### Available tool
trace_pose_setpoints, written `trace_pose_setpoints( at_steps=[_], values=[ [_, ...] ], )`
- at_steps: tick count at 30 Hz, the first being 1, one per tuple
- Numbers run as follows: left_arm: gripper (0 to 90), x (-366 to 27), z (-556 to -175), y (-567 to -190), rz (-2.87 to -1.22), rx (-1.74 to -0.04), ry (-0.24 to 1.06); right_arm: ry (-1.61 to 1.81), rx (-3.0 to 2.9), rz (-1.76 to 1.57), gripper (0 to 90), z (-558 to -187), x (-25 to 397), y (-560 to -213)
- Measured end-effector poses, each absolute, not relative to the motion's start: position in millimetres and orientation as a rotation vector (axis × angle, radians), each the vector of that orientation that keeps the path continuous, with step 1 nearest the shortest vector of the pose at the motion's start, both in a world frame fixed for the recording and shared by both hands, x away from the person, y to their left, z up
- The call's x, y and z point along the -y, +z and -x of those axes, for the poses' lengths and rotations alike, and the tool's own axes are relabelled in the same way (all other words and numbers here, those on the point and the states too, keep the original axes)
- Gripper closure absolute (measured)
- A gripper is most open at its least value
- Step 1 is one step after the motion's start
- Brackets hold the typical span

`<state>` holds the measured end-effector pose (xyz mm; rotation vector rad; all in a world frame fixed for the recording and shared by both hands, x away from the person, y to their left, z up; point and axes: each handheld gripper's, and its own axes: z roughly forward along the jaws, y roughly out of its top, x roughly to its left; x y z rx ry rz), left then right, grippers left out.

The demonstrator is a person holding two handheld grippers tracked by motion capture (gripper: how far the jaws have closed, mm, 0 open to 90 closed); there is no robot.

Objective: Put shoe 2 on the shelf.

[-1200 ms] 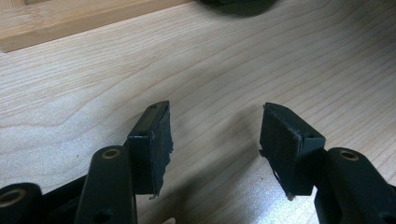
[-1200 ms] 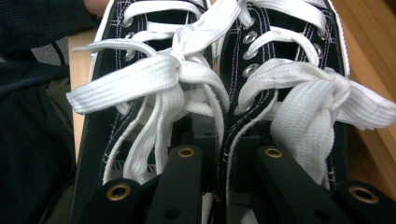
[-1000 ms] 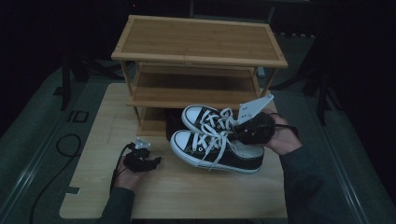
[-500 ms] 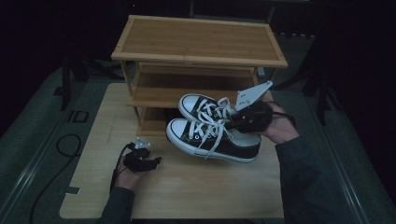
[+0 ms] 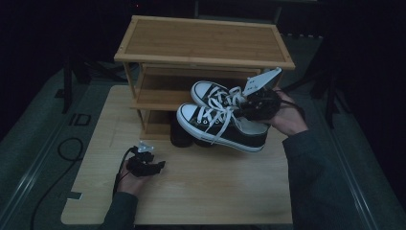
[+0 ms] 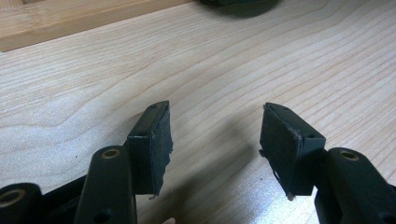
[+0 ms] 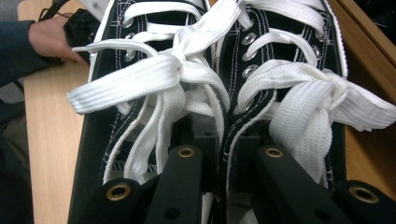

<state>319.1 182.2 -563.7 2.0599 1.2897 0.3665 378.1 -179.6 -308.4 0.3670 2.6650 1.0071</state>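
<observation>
A: Status on the right gripper (image 5: pixel 253 103)?

B: Jaws clamped on the inner collars of both sneakers (image 5: pixel 222 125) at once, pinching the 2 together so the pair moves as 1 unit. Right gripper view confirms it: 1 jaw sits inside each shoe, the adjoining walls squeezed between them.

A: Where's the pair?

B: Held up off the bench (image 5: pixel 201 191), in front of the shoe rack (image 5: pixel 203 40), toes pointing at the middle shelf (image 5: pixel 158 96). My guess is that shelf is the target, hence the lift and the toe-first angle.

A: Left gripper (image 5: pixel 146 165)?

B: Resting low on the bench near the front edge, jaws apart, nothing between them. Left gripper view has bare wood in the gap. Parked well clear of the shoes, probably to stay out of the way.

A: Risks?

B: Loose laces (image 7: pixel 154 77) could snag on the shelf edge. The far shoe's toe is already close to it.
</observation>
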Motion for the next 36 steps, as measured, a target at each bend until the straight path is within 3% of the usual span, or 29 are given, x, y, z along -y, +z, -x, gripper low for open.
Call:
trace_pose_setpoints(
  at_steps=[21,36],
  values=[
    [43.9,-182.4,-319.3,-563.6,-2.062,-1.289,0.366,1.016,-2.566,-0.513,84.5,-398.0,159.6,-322.4],
    [43.9,-182.4,-319.5,-563.5,-2.057,-1.290,0.359,0.987,-2.384,-0.797,84.4,-413.3,148.5,-333.6]
  ],
)
